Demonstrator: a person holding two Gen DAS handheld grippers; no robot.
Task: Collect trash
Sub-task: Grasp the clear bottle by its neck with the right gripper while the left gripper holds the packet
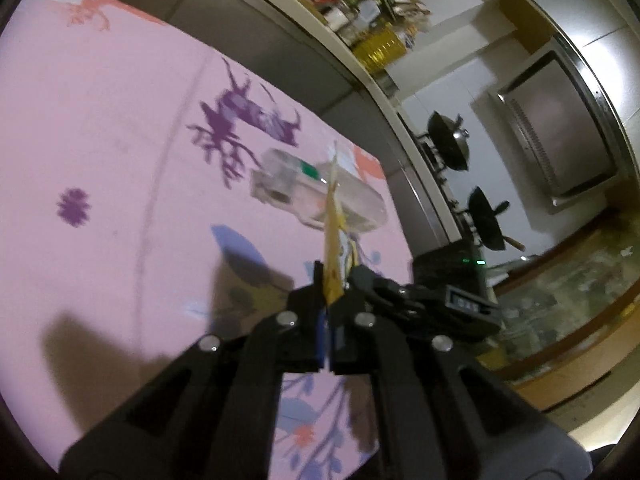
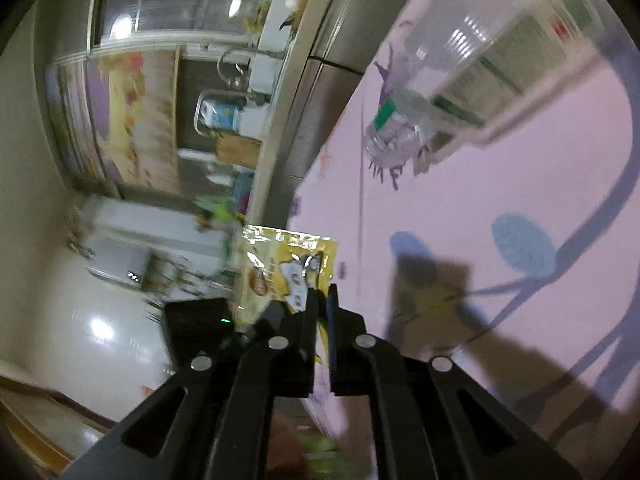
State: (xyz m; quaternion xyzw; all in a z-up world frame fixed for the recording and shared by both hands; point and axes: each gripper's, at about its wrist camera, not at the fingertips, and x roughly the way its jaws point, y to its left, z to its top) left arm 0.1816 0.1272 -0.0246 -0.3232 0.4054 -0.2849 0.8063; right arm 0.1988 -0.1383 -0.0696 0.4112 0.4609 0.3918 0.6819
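Left gripper [image 1: 335,280] tilting downward over pink floral tablecloth [image 1: 100,140], jaws pinching a glossy yellow foil wrapper [image 1: 333,240] edge-on; right gripper [image 2: 322,300] clamping the same wrapper [image 2: 280,268]. Clear crinkled plastic bottle [image 1: 316,192] lying on the cloth beyond.

**Pink cloth, yellow packet**

The worktop [image 1: 100,128] is pink with purple, blue and orange plant prints. The packet [image 2: 286,270] is glossy yellow with white and brown print. The clear bottle [image 1: 316,192] has a green band. Both tongs are black.

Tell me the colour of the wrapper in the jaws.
Yellow with gold foil edging; the wrapper shows best in the right wrist view.
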